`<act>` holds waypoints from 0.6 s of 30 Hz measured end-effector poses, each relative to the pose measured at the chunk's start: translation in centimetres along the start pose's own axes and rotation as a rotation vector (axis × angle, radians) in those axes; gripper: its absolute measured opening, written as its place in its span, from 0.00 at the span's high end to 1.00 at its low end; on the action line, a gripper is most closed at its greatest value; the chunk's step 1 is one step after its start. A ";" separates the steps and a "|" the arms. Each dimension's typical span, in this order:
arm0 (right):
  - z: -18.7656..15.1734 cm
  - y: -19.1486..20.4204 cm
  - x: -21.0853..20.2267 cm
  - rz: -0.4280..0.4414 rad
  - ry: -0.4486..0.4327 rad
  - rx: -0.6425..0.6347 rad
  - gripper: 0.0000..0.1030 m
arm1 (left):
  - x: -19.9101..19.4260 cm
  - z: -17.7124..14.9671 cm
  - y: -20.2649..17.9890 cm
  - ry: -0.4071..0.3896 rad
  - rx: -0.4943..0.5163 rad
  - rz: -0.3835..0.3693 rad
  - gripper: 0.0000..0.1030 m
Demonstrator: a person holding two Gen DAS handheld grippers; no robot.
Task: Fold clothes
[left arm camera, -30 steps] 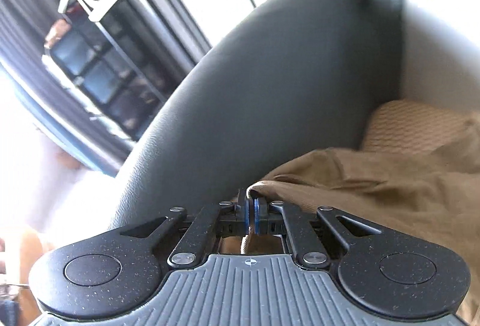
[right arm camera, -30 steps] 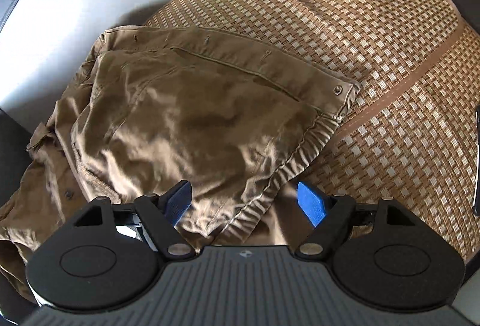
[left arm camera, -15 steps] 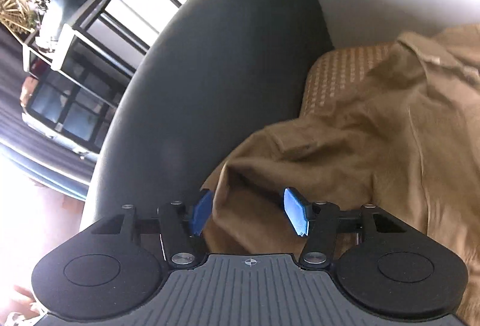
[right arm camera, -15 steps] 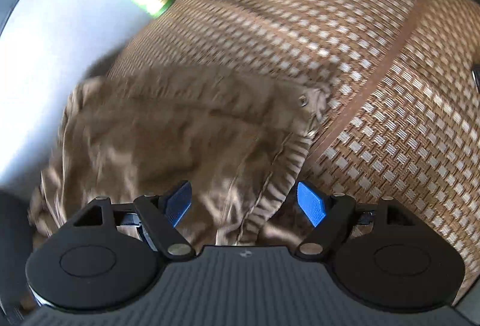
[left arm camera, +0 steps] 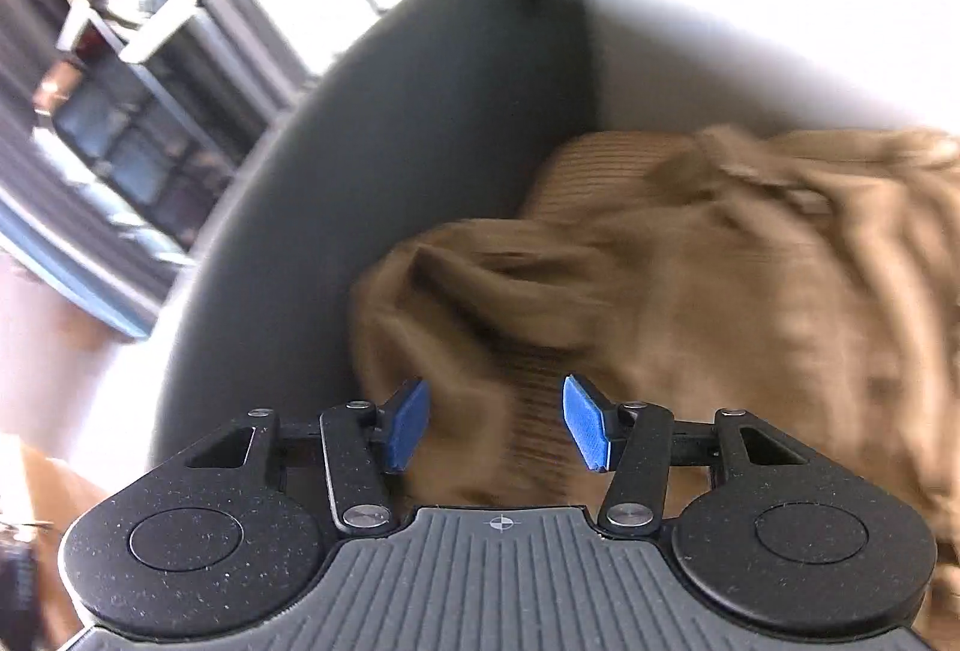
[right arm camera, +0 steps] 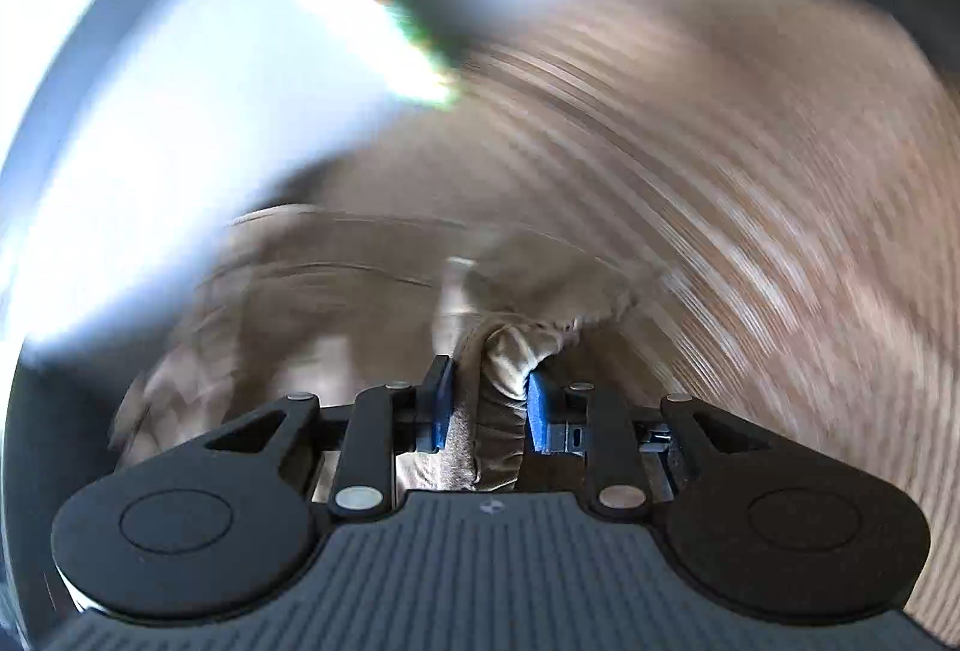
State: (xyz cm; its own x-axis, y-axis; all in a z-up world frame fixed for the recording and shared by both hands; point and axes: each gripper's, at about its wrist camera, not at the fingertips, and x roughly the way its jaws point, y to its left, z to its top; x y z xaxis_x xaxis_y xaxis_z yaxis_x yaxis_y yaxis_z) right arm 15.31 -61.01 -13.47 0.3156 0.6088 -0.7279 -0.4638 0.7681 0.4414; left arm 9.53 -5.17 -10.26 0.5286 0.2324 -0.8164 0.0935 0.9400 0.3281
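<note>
- The brown garment (left arm camera: 690,291) lies crumpled on the woven seat mat (right arm camera: 750,183), against the dark armrest (left arm camera: 372,183).
- The right gripper (right arm camera: 487,399) pinches a bunched fold of it.
- The left gripper (left arm camera: 497,426) hangs spread above the cloth, gripping nothing.

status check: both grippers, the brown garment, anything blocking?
Left gripper open, empty, over brown garment. Right gripper shut on a bunched fold of it. Garment crumpled on woven seat mat, unfolded. Green can lies clear; both views blurred.
</note>
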 end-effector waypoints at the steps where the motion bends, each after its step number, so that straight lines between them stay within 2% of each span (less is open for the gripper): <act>1: 0.7 2.4 -1.1 0.056 -0.022 -0.124 0.91 | -0.6 -0.3 -0.6 0.000 0.000 -0.041 0.37; 2: 0.8 5.1 -1.8 0.119 -0.036 -0.265 0.95 | -1.2 -0.6 -1.3 -0.001 0.000 -0.082 0.37; 4: 0.2 10.1 -2.9 0.236 -0.047 -0.541 0.95 | -2.3 -1.2 -2.5 -0.003 0.004 -0.157 0.37; 6: -1.8 14.1 -3.1 0.362 -0.029 -0.799 0.95 | -2.8 -1.4 -3.7 -0.015 0.032 -0.185 0.37; 9: -5.4 17.4 -1.7 0.491 0.067 -1.012 0.95 | -3.4 -1.2 -4.6 -0.024 0.079 -0.241 0.35; 11: -8.0 18.6 -0.8 0.519 0.117 -1.110 0.96 | -3.9 -0.8 -5.2 -0.016 0.097 -0.329 0.33; 14: -9.9 18.9 0.7 0.524 0.184 -1.122 0.96 | -3.7 -0.5 -6.9 0.009 0.121 -0.464 0.20; 18: -10.3 18.4 0.5 0.503 0.195 -1.111 0.95 | -1.4 -0.1 -9.5 0.111 0.092 -0.685 0.20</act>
State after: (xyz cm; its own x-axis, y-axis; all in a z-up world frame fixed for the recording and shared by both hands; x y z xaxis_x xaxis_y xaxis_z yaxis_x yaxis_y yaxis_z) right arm -1.56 -48.65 -11.08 -0.1860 0.6751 -0.7139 -0.9793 -0.1863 0.0790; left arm 7.82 -14.42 -12.24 0.2363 -0.3760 -0.8960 0.4489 0.8600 -0.2425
